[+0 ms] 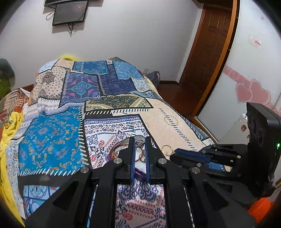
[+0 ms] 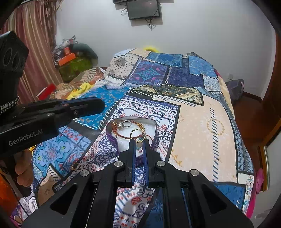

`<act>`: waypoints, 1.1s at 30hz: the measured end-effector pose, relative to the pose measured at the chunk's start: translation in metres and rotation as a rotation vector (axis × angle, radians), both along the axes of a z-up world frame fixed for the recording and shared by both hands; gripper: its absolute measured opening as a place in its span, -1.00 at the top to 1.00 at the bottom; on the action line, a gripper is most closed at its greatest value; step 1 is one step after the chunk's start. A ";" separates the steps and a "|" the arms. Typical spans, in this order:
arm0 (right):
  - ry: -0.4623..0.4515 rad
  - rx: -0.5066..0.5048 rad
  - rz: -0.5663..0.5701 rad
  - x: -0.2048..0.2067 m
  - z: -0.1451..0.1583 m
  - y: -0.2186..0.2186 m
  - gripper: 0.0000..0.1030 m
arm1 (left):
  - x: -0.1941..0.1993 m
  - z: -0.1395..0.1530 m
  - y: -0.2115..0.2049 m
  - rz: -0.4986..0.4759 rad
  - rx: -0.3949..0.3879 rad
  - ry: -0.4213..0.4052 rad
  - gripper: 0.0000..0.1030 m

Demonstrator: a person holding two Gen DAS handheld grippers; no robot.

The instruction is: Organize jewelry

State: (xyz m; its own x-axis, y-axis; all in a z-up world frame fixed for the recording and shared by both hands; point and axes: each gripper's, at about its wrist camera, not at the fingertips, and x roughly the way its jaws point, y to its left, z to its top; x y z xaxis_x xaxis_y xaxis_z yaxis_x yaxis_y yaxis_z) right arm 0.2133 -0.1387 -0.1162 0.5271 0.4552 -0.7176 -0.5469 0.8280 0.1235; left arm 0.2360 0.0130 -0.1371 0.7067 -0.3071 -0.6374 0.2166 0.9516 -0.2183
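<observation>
A purple-rimmed jewelry box (image 2: 112, 138) with a white lining lies open on the patchwork bed cover. Red cord bracelets (image 2: 123, 134) and a silver ring (image 2: 125, 124) lie in it. My right gripper (image 2: 139, 146) is shut on a gold hoop earring (image 2: 137, 134) with a small pendant, held over the box's near edge. In the left wrist view the right gripper's fingers (image 1: 186, 155) hold the hoop (image 1: 166, 150) to the right. My left gripper (image 1: 140, 143) is narrowly parted around a dark ornate ring (image 1: 140, 144) above the box (image 1: 138, 172); contact is unclear.
The patchwork cover (image 2: 202, 126) spans the bed. Yellow cloth (image 1: 8, 133) and folded bedding lie at the left edge. A wooden door (image 1: 207, 57) and a sliding mirror door with pink hearts (image 1: 252, 93) stand to the right. A wall screen (image 2: 144, 8) hangs ahead.
</observation>
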 end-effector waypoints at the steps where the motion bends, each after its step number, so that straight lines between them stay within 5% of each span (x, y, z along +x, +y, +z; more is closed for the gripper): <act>1: 0.001 -0.002 0.003 0.002 -0.001 0.001 0.86 | 0.004 -0.001 -0.001 -0.003 -0.001 0.001 0.83; 20: 0.037 -0.073 0.061 0.030 -0.019 0.016 0.86 | 0.036 -0.051 -0.002 -0.027 -0.006 0.114 0.84; 33: 0.059 -0.095 0.078 0.034 -0.024 0.020 0.86 | 0.032 -0.050 0.002 0.006 0.011 0.119 0.83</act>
State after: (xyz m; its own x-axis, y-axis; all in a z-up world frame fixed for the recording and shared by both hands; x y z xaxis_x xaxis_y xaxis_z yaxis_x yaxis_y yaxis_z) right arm 0.2472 -0.1185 -0.1399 0.4484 0.4217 -0.7881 -0.6042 0.7928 0.0804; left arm 0.2685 0.0155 -0.1867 0.6275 -0.2954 -0.7204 0.1842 0.9553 -0.2313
